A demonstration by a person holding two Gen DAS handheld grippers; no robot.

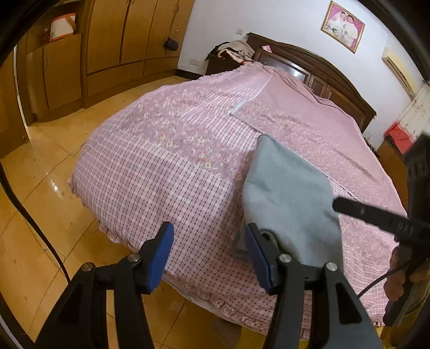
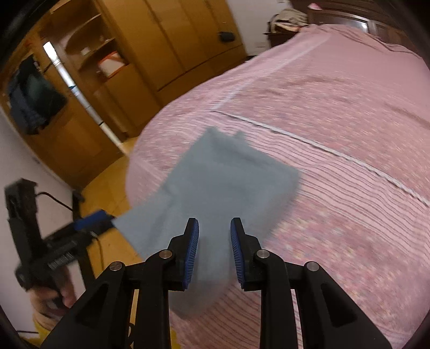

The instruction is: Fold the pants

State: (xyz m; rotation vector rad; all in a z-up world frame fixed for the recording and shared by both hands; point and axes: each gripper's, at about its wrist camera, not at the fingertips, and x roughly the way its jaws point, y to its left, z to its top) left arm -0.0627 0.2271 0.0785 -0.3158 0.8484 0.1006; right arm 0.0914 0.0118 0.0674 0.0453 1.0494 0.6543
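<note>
I see a bedroom. A bed (image 1: 166,150) fills the middle, under a pink checked floral cover, with a dark wooden headboard (image 1: 317,64) behind. Glossy yellow-tan floor tiles (image 1: 48,188) catch reflected light. Tall wooden wardrobes (image 1: 129,35) line the far side, with open shelves (image 2: 88,51) at one end. The white wall (image 1: 282,18) carries a gold-framed picture (image 1: 343,26) and an air conditioner (image 1: 397,67). A dark nightstand (image 1: 220,64) holds heaped clothes (image 1: 236,49).

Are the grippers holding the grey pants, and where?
No. Both the left gripper and right gripper are open; the grey pants lie on the bed.
</note>
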